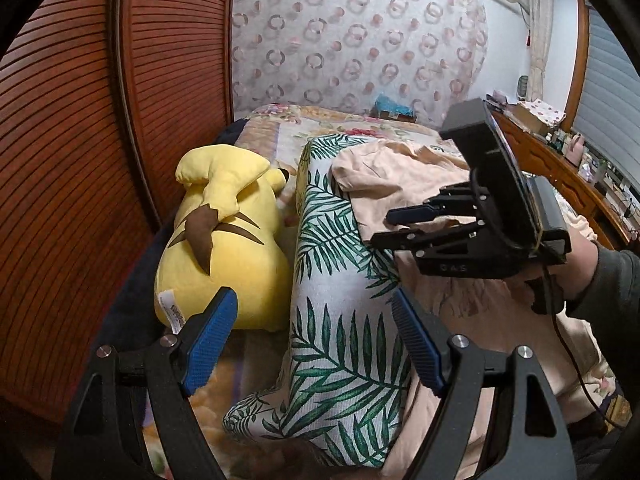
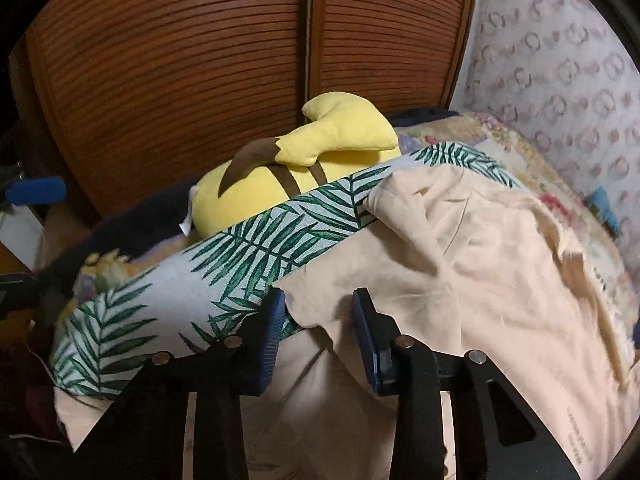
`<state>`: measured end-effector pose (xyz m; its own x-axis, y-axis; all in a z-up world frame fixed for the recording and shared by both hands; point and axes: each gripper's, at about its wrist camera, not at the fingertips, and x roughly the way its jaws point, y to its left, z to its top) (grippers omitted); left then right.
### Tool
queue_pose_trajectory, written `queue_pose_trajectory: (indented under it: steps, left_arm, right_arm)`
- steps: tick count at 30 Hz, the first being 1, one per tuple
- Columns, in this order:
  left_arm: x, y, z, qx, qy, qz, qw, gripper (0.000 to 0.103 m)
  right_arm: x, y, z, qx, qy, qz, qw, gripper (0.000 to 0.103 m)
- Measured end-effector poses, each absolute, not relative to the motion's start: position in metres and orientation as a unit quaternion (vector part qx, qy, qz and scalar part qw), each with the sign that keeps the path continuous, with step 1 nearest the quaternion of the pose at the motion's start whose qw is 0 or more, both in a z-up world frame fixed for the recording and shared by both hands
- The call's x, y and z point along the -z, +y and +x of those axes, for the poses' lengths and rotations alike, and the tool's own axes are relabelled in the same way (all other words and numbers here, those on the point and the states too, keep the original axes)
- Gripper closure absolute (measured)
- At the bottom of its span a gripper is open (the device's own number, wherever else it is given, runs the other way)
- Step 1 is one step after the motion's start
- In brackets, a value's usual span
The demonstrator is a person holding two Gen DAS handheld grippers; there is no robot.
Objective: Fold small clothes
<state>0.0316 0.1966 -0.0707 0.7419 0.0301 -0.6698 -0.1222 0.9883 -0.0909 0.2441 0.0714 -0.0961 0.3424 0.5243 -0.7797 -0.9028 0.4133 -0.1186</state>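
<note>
While the right gripper straddles the peach garment's near edge, jaws narrowed but not pressing, the left gripper gapes above the leaf-print cushion under that garment; a yellow plush toy lies left.

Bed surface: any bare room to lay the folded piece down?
Free: the floral quilt strip between the leaf-print pillow and the circle-print curtain. Crowded: the beige garment covers the pillow's right; the yellow plush fills the gap to the wooden doors.
</note>
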Motion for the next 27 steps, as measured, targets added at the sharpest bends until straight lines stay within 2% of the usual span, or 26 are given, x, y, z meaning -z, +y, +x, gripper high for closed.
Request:
queue_pose_trajectory:
  steps: [1, 2, 3, 11, 15, 23, 26, 27]
  left_arm:
    - [0.071, 0.196, 0.032, -0.04, 0.358, -0.065, 0.931, 0.023]
    - [0.072, 0.195, 0.032, -0.04, 0.359, -0.065, 0.93, 0.023]
    - [0.073, 0.195, 0.032, -0.039, 0.36, -0.066, 0.93, 0.023]
    - [0.077, 0.182, 0.039, -0.027, 0.365, -0.064, 0.928, 0.023]
    - [0.078, 0.172, 0.043, -0.018, 0.367, -0.059, 0.928, 0.023]
    - [0.08, 0.159, 0.051, -0.005, 0.372, -0.054, 0.927, 0.023]
    - [0.082, 0.152, 0.056, -0.001, 0.375, -0.05, 0.926, 0.023]
    - [0.082, 0.15, 0.058, 0.0, 0.376, -0.049, 0.925, 0.023]
  right_arm:
    - [0.094, 0.073, 0.24, -0.462, 0.334, -0.285, 0.771, 0.08]
    - [0.092, 0.073, 0.238, -0.459, 0.332, -0.287, 0.772, 0.096]
    - [0.091, 0.074, 0.239, -0.46, 0.333, -0.285, 0.772, 0.099]
    - [0.029, 0.021, 0.248, -0.478, 0.269, -0.131, 0.826, 0.1]
    - [0.004, -0.013, 0.264, -0.419, 0.251, -0.101, 0.867, 0.1]
    - [0.041, -0.054, 0.315, -0.281, 0.335, -0.107, 0.893, 0.098]
    - [0.05, -0.06, 0.318, -0.275, 0.344, -0.094, 0.893, 0.078]
    - [0.05, -0.062, 0.316, -0.277, 0.342, -0.092, 0.893, 0.074]
